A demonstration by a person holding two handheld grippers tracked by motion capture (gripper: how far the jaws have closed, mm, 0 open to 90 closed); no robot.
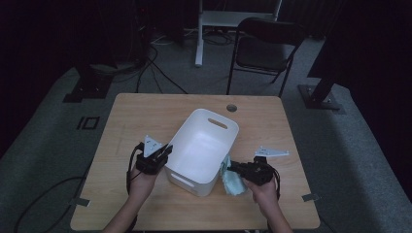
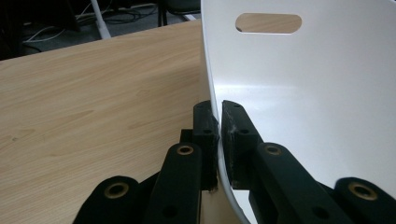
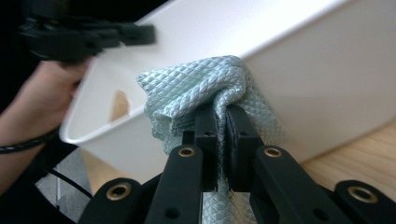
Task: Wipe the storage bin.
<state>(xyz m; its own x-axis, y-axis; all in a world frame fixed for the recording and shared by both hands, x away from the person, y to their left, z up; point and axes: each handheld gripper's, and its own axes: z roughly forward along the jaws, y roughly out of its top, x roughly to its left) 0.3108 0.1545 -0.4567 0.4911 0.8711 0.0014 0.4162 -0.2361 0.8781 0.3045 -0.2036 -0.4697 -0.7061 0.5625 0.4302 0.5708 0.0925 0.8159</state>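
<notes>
Your left gripper (image 2: 218,122) has its 2 black fingers (image 2: 205,130) pinched tight on the thin wall of the white bin (image 1: 203,148), 1 finger outside and 1 inside. Your right gripper (image 3: 221,122) has its fingers (image 3: 239,135) squeezed shut on a bunched pale green cloth (image 3: 201,88). In the high view, the bin sits near the middle of the wooden table (image 1: 145,114), turned at a slant, with a handle slot in its far wall. Your left gripper (image 1: 163,153) grips the left wall of the bin. Your right gripper (image 1: 235,167) is just beside the bin's right wall, and the cloth (image 1: 232,180) hangs from it against the outside of that wall, at the near right corner. In the right gripper view, the top of the cloth reaches up to the bin's rim. A small grey plate (image 1: 272,152) lies on the table to the right, near your right hand (image 1: 262,191).
</notes>
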